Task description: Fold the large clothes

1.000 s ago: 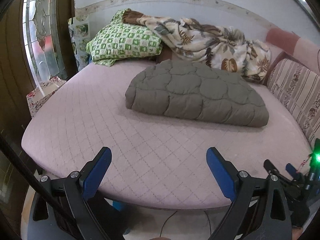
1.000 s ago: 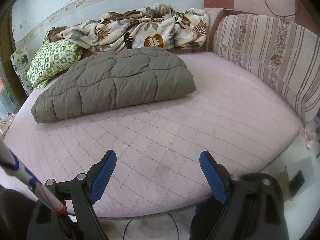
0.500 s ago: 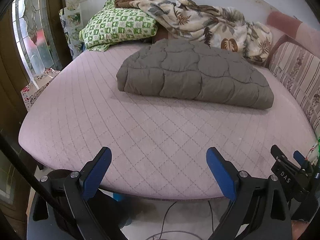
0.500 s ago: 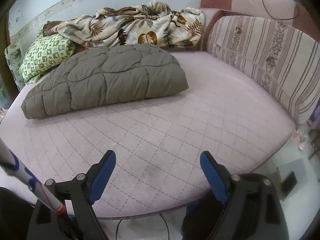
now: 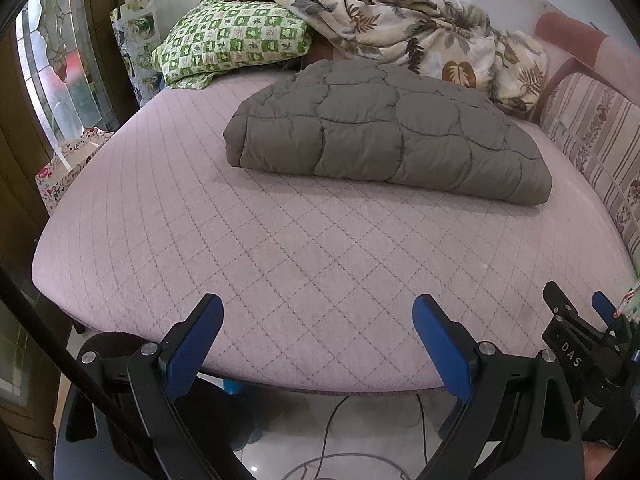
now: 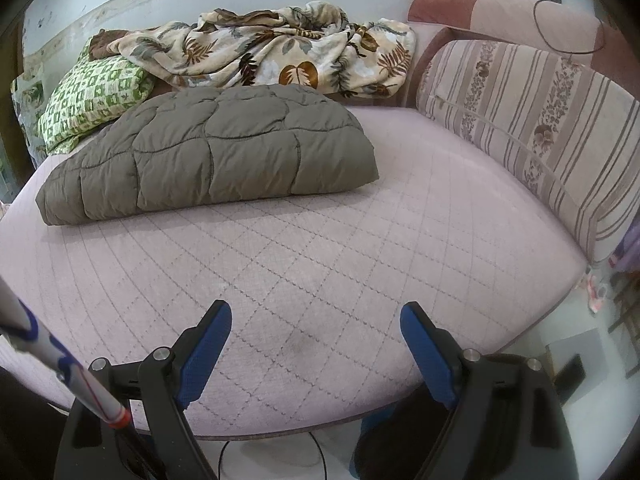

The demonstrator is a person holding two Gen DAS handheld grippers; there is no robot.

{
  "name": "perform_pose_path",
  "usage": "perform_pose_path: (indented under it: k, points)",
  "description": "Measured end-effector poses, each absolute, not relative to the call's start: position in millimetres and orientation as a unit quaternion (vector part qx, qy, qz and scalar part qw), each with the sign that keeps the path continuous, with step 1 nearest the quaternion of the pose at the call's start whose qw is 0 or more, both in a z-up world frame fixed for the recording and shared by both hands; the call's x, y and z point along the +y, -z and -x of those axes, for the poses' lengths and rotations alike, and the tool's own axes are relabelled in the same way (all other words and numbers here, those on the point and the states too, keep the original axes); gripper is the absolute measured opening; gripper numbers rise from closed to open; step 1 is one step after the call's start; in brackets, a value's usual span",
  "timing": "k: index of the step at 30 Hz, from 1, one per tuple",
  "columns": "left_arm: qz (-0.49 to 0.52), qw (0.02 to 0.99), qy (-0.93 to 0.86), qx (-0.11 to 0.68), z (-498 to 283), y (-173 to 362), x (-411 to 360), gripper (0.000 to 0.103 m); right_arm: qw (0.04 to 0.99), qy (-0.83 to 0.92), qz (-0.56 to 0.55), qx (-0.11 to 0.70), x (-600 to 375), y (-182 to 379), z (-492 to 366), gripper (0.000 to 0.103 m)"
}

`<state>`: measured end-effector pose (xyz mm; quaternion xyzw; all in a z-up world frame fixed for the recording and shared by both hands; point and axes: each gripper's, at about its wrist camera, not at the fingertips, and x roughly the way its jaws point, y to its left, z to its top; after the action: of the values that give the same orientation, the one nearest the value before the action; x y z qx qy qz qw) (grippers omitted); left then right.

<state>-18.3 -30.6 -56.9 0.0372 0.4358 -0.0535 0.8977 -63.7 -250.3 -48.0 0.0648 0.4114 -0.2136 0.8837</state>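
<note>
A grey-brown quilted padded garment lies folded in a thick bundle at the middle back of the pink quilted bed; it also shows in the right wrist view. My left gripper is open and empty, over the bed's front edge, well short of the bundle. My right gripper is open and empty, also over the front edge. In the left wrist view the right gripper's black body shows at the lower right.
A green checked pillow and a crumpled leaf-print blanket lie at the back by the wall. A striped cushion lines the right side. A floral box stands left of the bed. Cables lie on the floor.
Both grippers have moved forward and a little up toward the bed, so the bundle sits nearer and lower in view. Both stay open and empty.
</note>
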Motion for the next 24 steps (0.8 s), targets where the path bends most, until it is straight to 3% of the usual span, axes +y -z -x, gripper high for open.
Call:
perform_pose_path:
  k: [24]
  points:
    - [-0.048,0.899,0.051,0.433,21.7,60.6,-35.5,0.095,0.891,0.212,-0.016,0.401,-232.0,39.8,65.6,0.091]
